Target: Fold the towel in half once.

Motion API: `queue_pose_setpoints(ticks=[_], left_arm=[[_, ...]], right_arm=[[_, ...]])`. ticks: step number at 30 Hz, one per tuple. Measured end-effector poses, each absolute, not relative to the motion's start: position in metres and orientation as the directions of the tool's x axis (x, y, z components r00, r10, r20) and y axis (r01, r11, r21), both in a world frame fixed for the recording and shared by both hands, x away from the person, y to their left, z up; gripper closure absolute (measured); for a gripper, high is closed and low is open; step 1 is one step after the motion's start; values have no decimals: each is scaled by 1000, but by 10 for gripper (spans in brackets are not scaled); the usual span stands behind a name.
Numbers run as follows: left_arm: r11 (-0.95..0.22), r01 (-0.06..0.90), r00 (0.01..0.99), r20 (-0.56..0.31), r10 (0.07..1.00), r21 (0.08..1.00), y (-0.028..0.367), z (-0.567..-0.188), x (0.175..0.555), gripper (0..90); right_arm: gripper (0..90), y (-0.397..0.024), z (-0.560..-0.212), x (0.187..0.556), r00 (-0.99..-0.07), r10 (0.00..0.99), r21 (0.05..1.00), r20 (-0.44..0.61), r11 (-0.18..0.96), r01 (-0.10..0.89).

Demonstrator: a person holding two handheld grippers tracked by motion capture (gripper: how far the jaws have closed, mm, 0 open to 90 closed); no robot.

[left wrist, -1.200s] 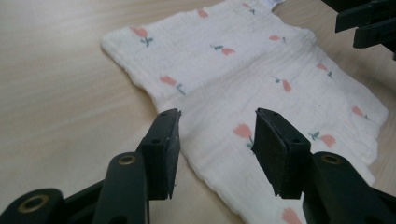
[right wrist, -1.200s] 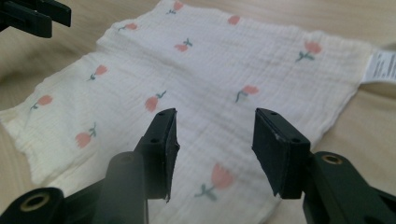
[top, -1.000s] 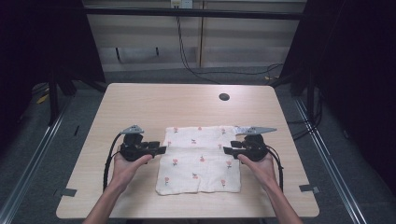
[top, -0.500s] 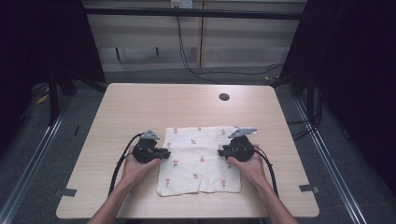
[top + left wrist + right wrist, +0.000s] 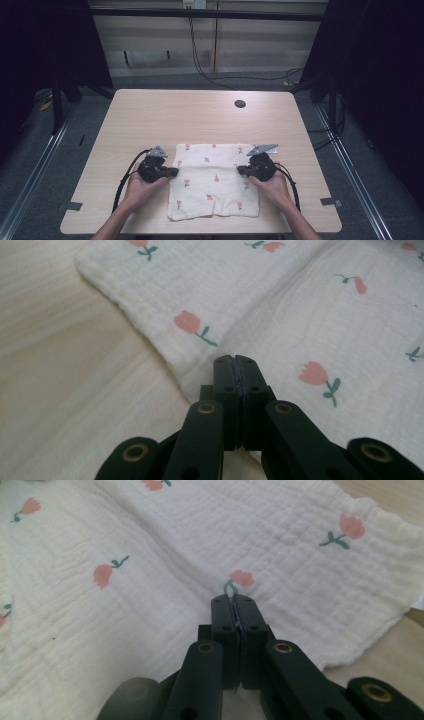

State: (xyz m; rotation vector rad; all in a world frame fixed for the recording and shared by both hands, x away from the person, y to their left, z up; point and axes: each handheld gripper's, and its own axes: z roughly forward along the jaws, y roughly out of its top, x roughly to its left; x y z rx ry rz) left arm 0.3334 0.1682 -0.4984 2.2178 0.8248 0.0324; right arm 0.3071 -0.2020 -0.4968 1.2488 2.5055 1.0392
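A white cloth (image 5: 214,181) with little pink flowers lies flat on the wooden table (image 5: 200,120), in the lower middle of the high view. It is close to the near edge of the table.

The left gripper (image 5: 172,172) sits at the left edge of the cloth, in the lower left of the high view. A hand (image 5: 140,187) holds it from below. In the left gripper view, the two black jaws are pressed tight together at the bottom middle of the picture (image 5: 235,360). They have just been closing. Their tips lie right on the edge of the cloth (image 5: 280,320), beside a pink flower. I cannot tell if any cloth is caught between them.

The right gripper (image 5: 241,171) sits at the right edge of the cloth, in the lower right of the high view. The other hand (image 5: 272,189) holds it. In the right gripper view, its jaws are also squeezed together (image 5: 233,599), and they too have just been closing. The tips rest on the cloth (image 5: 165,580), just below a pink flower. The cloth puckers a little there, but I cannot tell if it is pinched.

A small dark hole (image 5: 240,104) is in the table top, in the upper right part of the table, well apart from the cloth.
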Motion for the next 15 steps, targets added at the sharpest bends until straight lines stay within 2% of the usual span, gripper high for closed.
queue_pose_setpoints(ticks=[4,5,8,10,15], left_arm=[[-512,559,794,-241,559,652,170,-497,327,879],[-528,548,804,-235,546,649,170,-495,325,832],[-516,541,806,-234,544,664,174,-493,326,800],[-482,548,798,-254,547,684,178,-490,332,775],[-424,558,777,-270,569,713,183,-484,350,750]], right_arm=[[880,-204,-496,301,-644,743,634,181,413,654],[804,-204,-493,299,-655,733,628,183,425,652],[785,-207,-490,300,-652,733,643,194,407,649],[748,-219,-482,313,-610,765,691,209,326,645],[701,-230,-477,340,-565,809,717,162,297,631]])
